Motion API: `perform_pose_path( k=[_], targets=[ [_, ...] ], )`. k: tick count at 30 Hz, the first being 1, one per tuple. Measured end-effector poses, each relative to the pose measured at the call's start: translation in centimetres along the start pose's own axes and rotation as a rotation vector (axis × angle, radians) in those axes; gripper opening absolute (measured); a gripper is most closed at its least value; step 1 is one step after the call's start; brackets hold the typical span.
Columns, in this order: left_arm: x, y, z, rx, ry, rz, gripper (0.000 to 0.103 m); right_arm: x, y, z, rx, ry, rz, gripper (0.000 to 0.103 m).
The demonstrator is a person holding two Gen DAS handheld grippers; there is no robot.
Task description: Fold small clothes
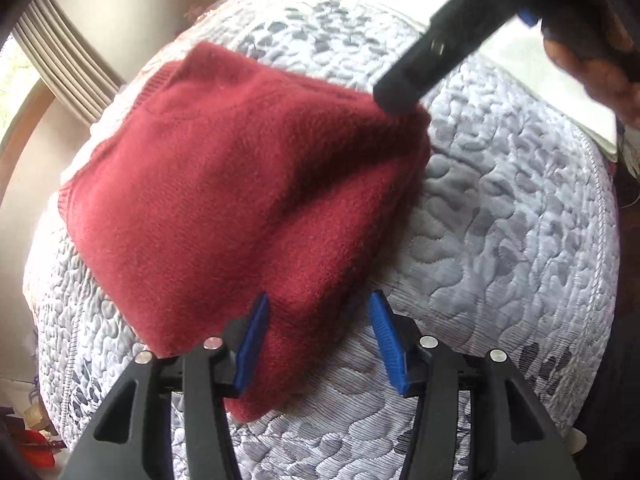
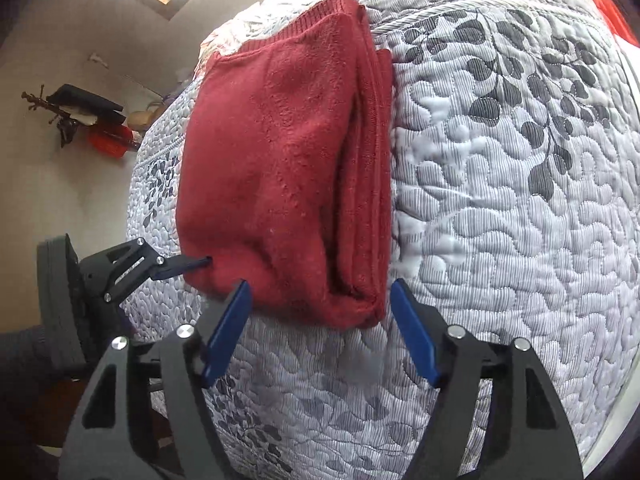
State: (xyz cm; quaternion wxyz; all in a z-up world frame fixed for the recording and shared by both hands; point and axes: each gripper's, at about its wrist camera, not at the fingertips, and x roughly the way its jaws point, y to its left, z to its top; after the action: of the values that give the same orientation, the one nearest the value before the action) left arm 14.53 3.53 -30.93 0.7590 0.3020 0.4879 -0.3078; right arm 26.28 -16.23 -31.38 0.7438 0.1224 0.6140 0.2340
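Judging from the stacked layers along its right edge, the red sweater (image 2: 288,168) is already folded into a compact block — only a final tidy or setting aside seems left. It lies centre-left of the frame on the quilted bedspread (image 2: 500,240). One sweater, two grippers: left gripper (image 1: 318,344) open over its near corner (not gripping), right gripper (image 2: 320,336) open just short of its edge.

Red sweater (image 2: 280,176) fuzzy matt knit; quilt (image 2: 500,240) stitched, puffy cloth; left tool (image 1: 318,344) matt black plastic, ribbed blue pads (image 1: 386,344)
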Motion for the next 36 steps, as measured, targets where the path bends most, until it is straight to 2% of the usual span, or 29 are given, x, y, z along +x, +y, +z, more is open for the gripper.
perform_pose_path(
  k=[3,6,8,9,10,11,13,14,17,20,21,22,24,26,27,28,30,33,35,36],
  targets=[
    [-2.4,0.9,-0.3,-0.044,-0.051,0.014,0.052,-0.9,2.3,-1.4,-0.058,-0.069,0.015,0.051],
    [-3.5,0.8,-1.0,-0.040,-0.082,0.028,0.060,0.2,4.1,-1.1,-0.143,-0.050,0.024,0.051],
    [-2.8,0.1,-0.8,0.011,-0.073,0.020,0.060,2.1,4.1,-0.1,-0.151,-0.019,0.041,0.044],
    [-2.2,-0.4,-0.4,0.043,-0.063,0.018,0.060,2.5,3.3,0.4,-0.127,-0.002,0.040,0.013],
    [-1.7,-0.8,0.0,0.067,-0.056,0.019,0.060,3.5,2.2,0.9,-0.059,0.017,0.035,0.002],
    [-1.0,-1.0,0.3,0.084,-0.042,0.020,0.060,3.9,0.2,0.9,0.035,0.013,0.049,0.002],
    [0.8,-1.0,0.4,0.092,0.010,0.002,0.054,5.0,-3.5,0.0,0.192,0.020,0.085,0.000],
    [1.4,-1.0,0.4,0.095,0.034,-0.006,0.053,5.4,-4.3,-0.6,0.224,0.029,0.077,0.000],
    [2.0,-0.8,0.2,0.098,0.053,-0.013,0.053,4.5,-4.4,-1.2,0.255,0.014,0.183,0.002],
    [1.5,-0.5,0.4,0.097,0.037,-0.012,0.053,1.8,-3.0,-0.2,0.215,-0.049,0.181,0.006],
    [1.2,-0.6,0.4,0.100,0.031,-0.009,0.054,1.2,-2.3,0.3,0.194,-0.061,0.193,0.018],
    [1.1,-0.7,0.4,0.104,0.027,-0.007,0.056,1.2,-1.4,1.1,0.177,-0.061,0.203,0.045],
    [1.2,-1.0,0.1,0.108,0.029,-0.006,0.057,1.9,0.2,2.6,0.144,-0.058,0.207,0.069],
    [1.3,-1.4,-0.2,0.106,0.032,-0.005,0.058,3.9,1.1,4.0,0.125,-0.004,0.229,0.064],
    [1.3,-1.4,-0.2,0.103,0.032,-0.005,0.058,5.2,1.3,4.4,0.119,0.030,0.232,0.032],
    [1.3,-1.5,-0.3,0.101,0.032,-0.006,0.058,6.3,1.2,4.8,0.111,0.068,0.216,0.011],
    [1.3,-1.5,-0.3,0.097,0.030,-0.013,0.058,5.7,0.4,4.8,0.110,0.034,0.181,0.010],
    [1.3,-1.2,-0.7,0.094,0.028,-0.024,0.058,6.4,-2.5,3.6,0.227,0.031,0.184,0.010],
    [1.4,-1.1,-1.0,0.087,0.035,-0.032,0.058,6.6,-2.2,3.2,0.226,0.041,0.201,0.014],
    [1.2,-1.1,-1.1,0.083,0.036,-0.035,0.058,6.2,-1.7,3.4,0.221,0.043,0.221,0.022]
  ],
)
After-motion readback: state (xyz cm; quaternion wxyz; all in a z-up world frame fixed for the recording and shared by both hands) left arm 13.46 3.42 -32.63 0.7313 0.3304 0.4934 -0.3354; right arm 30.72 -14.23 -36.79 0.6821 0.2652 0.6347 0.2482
